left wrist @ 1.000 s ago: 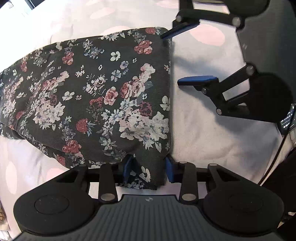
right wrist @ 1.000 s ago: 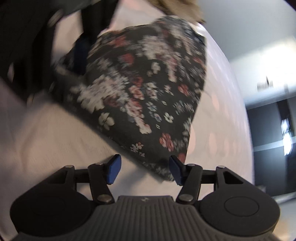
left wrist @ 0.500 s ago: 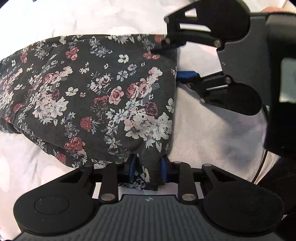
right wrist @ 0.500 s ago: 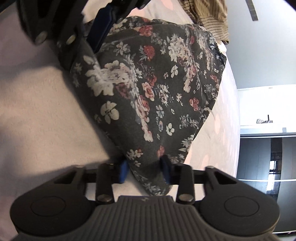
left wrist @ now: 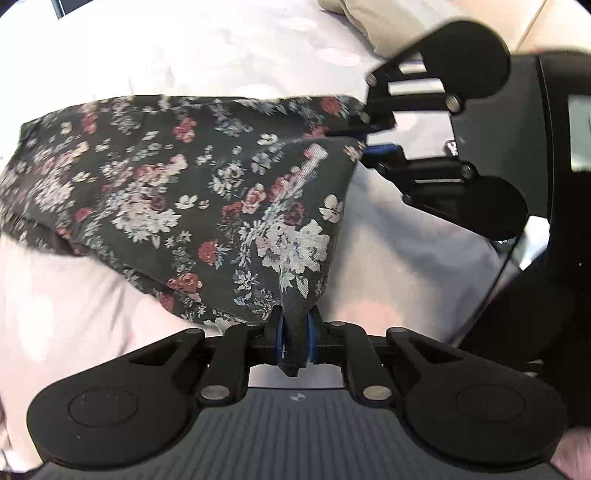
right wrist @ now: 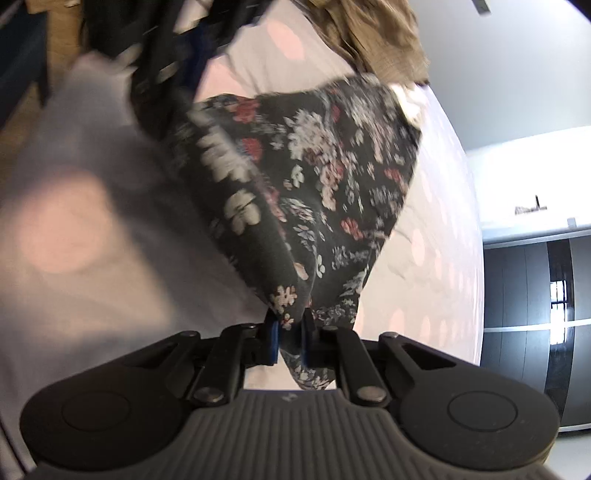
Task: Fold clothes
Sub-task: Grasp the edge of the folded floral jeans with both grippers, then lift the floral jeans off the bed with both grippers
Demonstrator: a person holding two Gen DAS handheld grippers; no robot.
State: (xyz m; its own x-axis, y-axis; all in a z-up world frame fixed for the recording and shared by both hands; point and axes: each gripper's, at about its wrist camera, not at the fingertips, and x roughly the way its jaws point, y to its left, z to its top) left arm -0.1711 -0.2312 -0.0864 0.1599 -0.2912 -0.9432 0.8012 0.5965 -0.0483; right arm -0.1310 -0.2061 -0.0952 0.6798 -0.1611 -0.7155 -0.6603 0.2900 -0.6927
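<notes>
Bright, even daylight in both views, blown out on the far sheet [left wrist: 207, 48] and right-side wall [right wrist: 524, 173]. Heavy fisheye bend at the edges. Motion blur all over the cloth [right wrist: 314, 177], worst far left; soft shadows underneath.

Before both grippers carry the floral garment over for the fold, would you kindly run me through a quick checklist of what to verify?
1. Left gripper shut on the floral garment: ok, fabric is pinched between its blue fingers.
2. Right gripper shut on its corner: ok.
3. Edge between the two grips taut: cannot tell, the image is blurred.
4. Far end of the garment on the bedsheet: ok, it rests there.
5. Landing area free: not ok, a tan cloth lies right behind the garment.
</notes>
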